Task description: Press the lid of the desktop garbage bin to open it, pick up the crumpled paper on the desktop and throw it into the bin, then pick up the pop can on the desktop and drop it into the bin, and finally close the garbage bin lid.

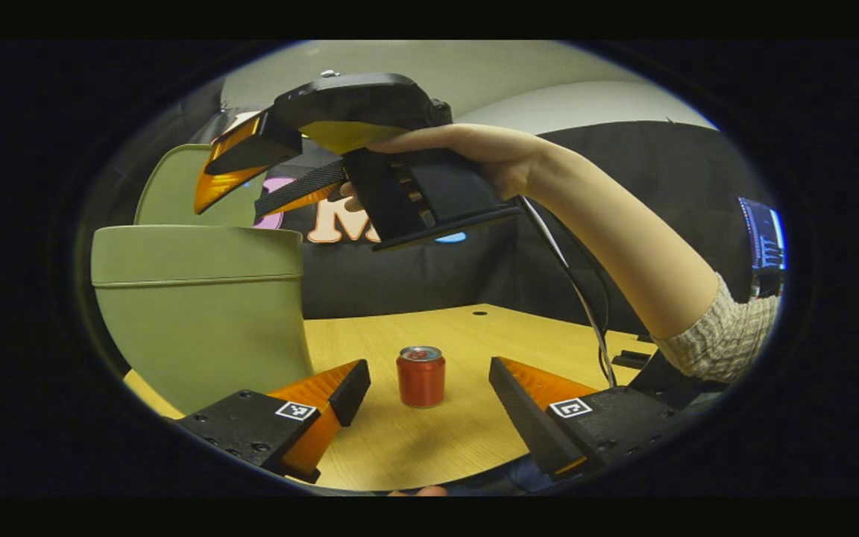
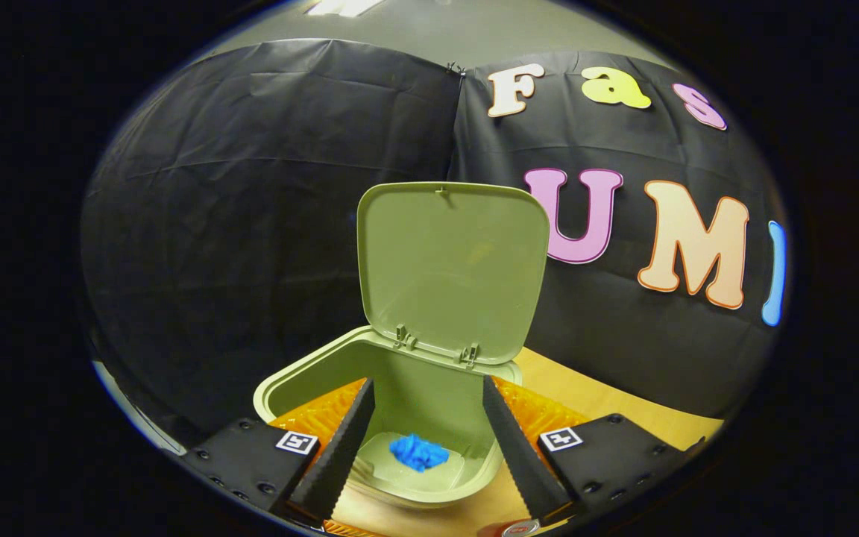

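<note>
OK, paper's done: the blue wad (image 2: 418,452) lies on the floor of the bin (image 2: 288,388), lid (image 2: 452,268) hinged up and standing near vertical at the back. Nothing else visible inside.

Next item is the can (image 1: 420,375). It stands upright on the desk (image 1: 429,328), apart from the bin, near it on its right in the left gripper view, and roughly centred ahead of the left gripper (image 1: 429,388). That gripper's fingers are spread wide with nothing between them, not touching the can.

Right gripper (image 2: 428,425) hovers above the bin mouth looking down into it, jaws apart and empty. In the left gripper view it's held up by a hand (image 1: 496,160) over the bin, cable trailing.

Handling guess on the can:
- thin metal, smooth, round: likely slippery and will dent if squeezed hard
- can't tell if full or empty, so weight unknown; the top looks closed, but it's too small to be sure
- take it mid-body, fingers on opposite sides, level, so it doesn't roll out or tip
- narrow base, a side nudge on approach could knock it over

Bin opening looks wide enough for the can; drop it upright or on its side. Lid stays up on its own, apparently; it needs pushing down last.
</note>
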`<state>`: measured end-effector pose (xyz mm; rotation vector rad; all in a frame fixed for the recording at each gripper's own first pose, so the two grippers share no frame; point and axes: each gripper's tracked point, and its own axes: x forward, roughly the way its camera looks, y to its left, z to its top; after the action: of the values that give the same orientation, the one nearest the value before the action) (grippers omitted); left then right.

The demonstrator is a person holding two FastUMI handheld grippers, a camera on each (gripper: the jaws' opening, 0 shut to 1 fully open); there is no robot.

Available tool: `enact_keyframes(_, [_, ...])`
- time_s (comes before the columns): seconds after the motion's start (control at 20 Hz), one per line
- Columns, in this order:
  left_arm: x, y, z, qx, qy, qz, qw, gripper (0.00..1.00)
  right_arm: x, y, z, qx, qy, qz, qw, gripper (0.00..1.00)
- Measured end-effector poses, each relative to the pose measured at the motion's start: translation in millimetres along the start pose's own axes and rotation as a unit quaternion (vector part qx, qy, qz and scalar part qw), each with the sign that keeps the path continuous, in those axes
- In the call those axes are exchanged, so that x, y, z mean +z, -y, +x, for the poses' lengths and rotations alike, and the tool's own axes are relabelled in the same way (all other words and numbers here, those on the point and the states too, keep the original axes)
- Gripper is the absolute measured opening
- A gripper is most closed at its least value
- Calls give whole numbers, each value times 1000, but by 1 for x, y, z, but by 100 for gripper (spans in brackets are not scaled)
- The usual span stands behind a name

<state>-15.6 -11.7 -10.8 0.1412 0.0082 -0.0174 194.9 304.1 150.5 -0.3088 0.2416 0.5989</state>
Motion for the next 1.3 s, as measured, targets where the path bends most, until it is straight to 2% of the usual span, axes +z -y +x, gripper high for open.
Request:
enact_keyframes(0.1, [1, -1, 1, 3, 3, 2, 1000, 97, 2, 6, -8, -7, 12, 3, 1000, 99])
enact_keyframes(0.15, [2, 0, 1, 5, 5, 2, 1000, 97, 2, 10, -16, -15, 19, 4, 1000, 98])
enact_keyframes(0.2, [2, 1, 2, 6, 5, 1, 1000, 100, 3, 17, -24, -26, 27, 3, 999, 100])
enact_keyframes(0.5, [-3, 2, 2, -8, -8, -8, 1000, 97, -14, 56, -84, -79, 60, 5, 995, 95])
enact_keyframes(0.55, [-3, 1, 2, -8, -10, -6, 1000, 97, -21, 64, -96, -93, 63, 5, 994, 100])
enact_keyframes(0.75, [-8, 0, 2, -9, -27, 11, 1000, 97, -54, 88, -141, -138, 76, 15, 987, 98])
enact_keyframes(0.9, [-12, -2, 7, -9, -40, 7, 999, 97, -83, 105, -172, -172, 79, 17, 982, 100])
enact_keyframes(0.95, [-14, -1, 10, -8, -45, 6, 999, 97, -92, 111, -184, -185, 83, 17, 979, 98])
enact_keyframes(1.15, [-24, -10, 40, 1, -69, 16, 998, 97, -136, 124, -219, -207, 94, 42, 973, 98])
enact_keyframes(1.2, [-28, -14, 46, 6, -75, 16, 997, 94, -150, 127, -226, -215, 90, 47, 971, 98])
enact_keyframes(1.3, [-34, -16, 58, 8, -87, 12, 996, 98, -180, 134, -241, -241, 75, 44, 967, 100])
